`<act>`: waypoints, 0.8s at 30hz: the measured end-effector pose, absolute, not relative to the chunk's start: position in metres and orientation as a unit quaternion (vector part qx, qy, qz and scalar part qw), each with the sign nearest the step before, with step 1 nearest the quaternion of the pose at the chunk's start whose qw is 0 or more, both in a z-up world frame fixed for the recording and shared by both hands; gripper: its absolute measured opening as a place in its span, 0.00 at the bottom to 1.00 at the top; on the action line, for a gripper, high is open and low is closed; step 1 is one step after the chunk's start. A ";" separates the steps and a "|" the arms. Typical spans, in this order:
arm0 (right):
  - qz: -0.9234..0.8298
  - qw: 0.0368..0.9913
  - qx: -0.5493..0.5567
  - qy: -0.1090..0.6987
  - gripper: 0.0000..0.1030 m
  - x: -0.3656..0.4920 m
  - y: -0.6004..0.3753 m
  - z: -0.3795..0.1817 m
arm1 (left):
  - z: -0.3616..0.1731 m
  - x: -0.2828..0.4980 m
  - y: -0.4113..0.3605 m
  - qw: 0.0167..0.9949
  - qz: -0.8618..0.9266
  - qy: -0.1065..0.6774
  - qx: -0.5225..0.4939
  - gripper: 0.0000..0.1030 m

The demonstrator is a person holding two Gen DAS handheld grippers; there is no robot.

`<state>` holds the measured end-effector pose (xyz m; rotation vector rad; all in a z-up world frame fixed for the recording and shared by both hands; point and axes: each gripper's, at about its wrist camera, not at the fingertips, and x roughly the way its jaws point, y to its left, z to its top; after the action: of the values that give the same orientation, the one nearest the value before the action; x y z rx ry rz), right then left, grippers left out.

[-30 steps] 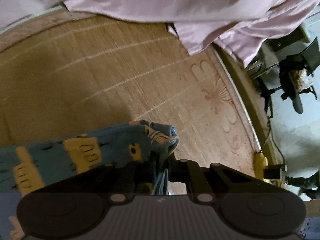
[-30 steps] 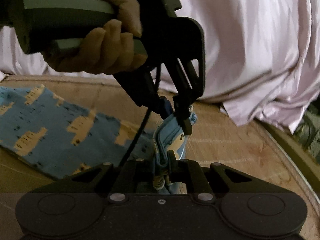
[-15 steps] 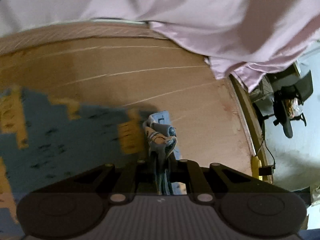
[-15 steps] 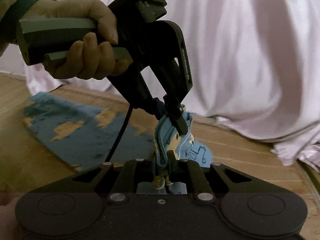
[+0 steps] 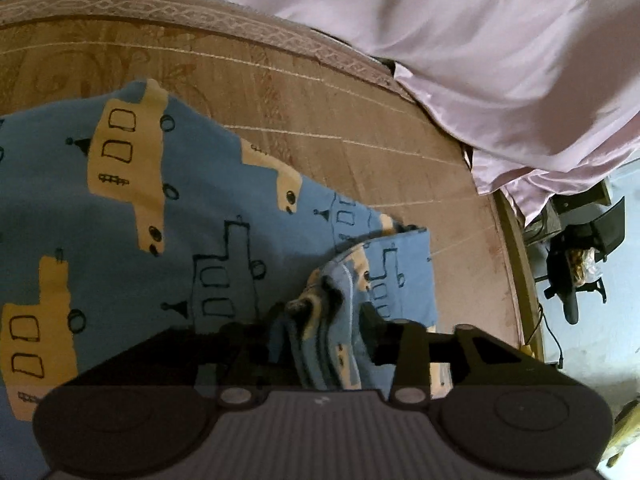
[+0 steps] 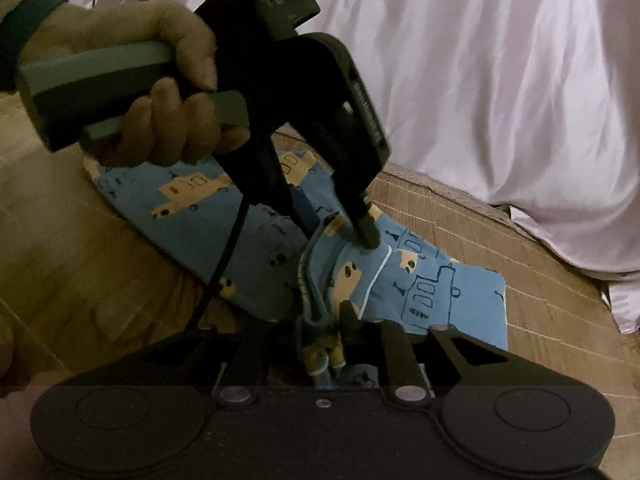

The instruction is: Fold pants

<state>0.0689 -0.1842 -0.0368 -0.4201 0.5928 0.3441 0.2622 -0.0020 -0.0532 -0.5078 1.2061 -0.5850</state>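
The blue pants (image 5: 160, 220) with yellow vehicle prints lie spread on a woven mat (image 5: 320, 100). One end is folded over onto the rest (image 6: 432, 292). My left gripper (image 5: 322, 316) is low over the folded edge. Its fingers stand apart with a bunch of hem loose between them. In the right wrist view a hand (image 6: 160, 80) holds that left gripper (image 6: 336, 224), whose tips touch the cloth. My right gripper (image 6: 326, 320) is shut on a gathered hem of the pants, close beside the left one.
A pink satin sheet (image 5: 480, 60) hangs along the far side of the mat (image 6: 560, 320). The mat's trimmed edge (image 5: 516, 264) curves down the right. Beyond it is pale floor with a dark chair base (image 5: 576, 272) and cables.
Both grippers came down and laid the lifted pants end onto the spread fabric. The left gripper's fingers have parted around the hem. The right one still grips.
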 end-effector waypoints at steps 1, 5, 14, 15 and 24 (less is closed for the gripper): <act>0.168 0.920 -0.207 0.288 0.22 0.069 -0.184 -0.038 | -0.053 0.262 -0.004 0.755 -0.266 0.553 -0.230 0.44; 0.160 0.922 -0.202 0.289 0.27 0.071 -0.186 -0.039 | -0.050 0.259 -0.014 0.766 -0.251 0.550 -0.220 0.21; 0.147 0.932 -0.159 0.291 0.12 0.076 -0.191 -0.027 | -0.042 0.260 -0.016 0.771 -0.249 0.544 -0.216 0.12; 0.145 0.934 -0.158 0.287 0.12 0.076 -0.190 -0.025 | -0.038 0.260 -0.016 0.773 -0.253 0.540 -0.215 0.12; 0.156 0.937 -0.147 0.277 0.11 0.088 -0.170 -0.008 | -0.012 0.266 0.008 0.783 -0.261 0.524 -0.210 0.12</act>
<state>0.0876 -0.1702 -0.0076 -0.3003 0.5650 0.3187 0.2661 0.0075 -0.0116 -0.4528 1.1311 -0.5625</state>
